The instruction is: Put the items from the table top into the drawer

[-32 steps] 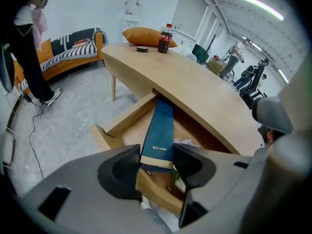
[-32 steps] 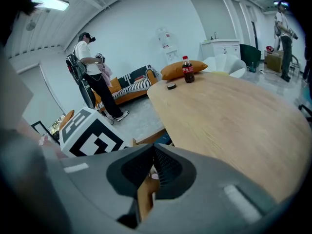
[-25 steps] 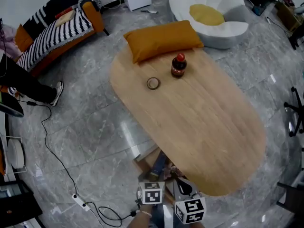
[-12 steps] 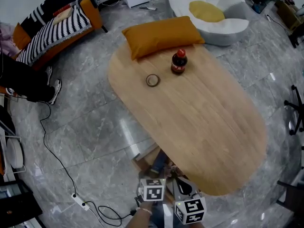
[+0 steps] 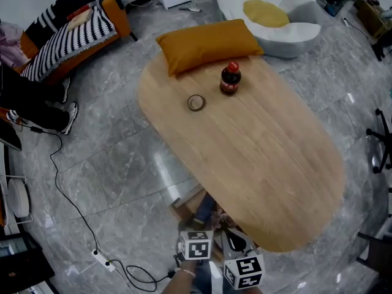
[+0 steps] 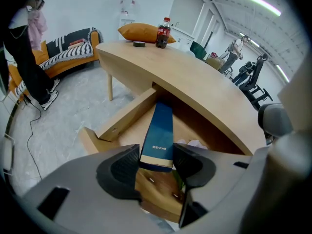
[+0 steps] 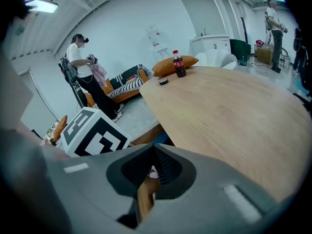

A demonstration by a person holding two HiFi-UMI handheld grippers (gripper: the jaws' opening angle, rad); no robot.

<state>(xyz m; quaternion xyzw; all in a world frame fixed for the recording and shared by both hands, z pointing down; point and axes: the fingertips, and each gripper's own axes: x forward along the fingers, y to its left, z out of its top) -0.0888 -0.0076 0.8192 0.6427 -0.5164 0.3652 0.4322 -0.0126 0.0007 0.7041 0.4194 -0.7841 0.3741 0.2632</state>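
Observation:
On the oval wooden table [image 5: 257, 158] stand a cola bottle [image 5: 230, 79] and a tape ring [image 5: 196, 103], at the far end beside an orange pillow [image 5: 205, 45]. The drawer [image 6: 114, 126] is pulled out under the table's near end. A long blue box [image 6: 161, 130] leans inside it. My left gripper [image 6: 157, 165] is shut on the box's near end, both pads against its sides. My right gripper [image 7: 152, 179] hangs beside it at the table's edge, its jaws together with nothing between them. White crumpled items lie deeper in the drawer, partly hidden.
A striped sofa [image 5: 67, 32] stands at the back left and a white lounge seat [image 5: 269, 17] behind the table. A cable [image 5: 67, 195] runs over the floor to a power strip [image 5: 101, 260]. A person [image 7: 85, 77] stands by the sofa; office chairs [image 5: 380, 146] are at the right.
Both grippers and the blue box stay where they were. The person's legs at the left edge have shifted a little, and the head view has drifted slightly.

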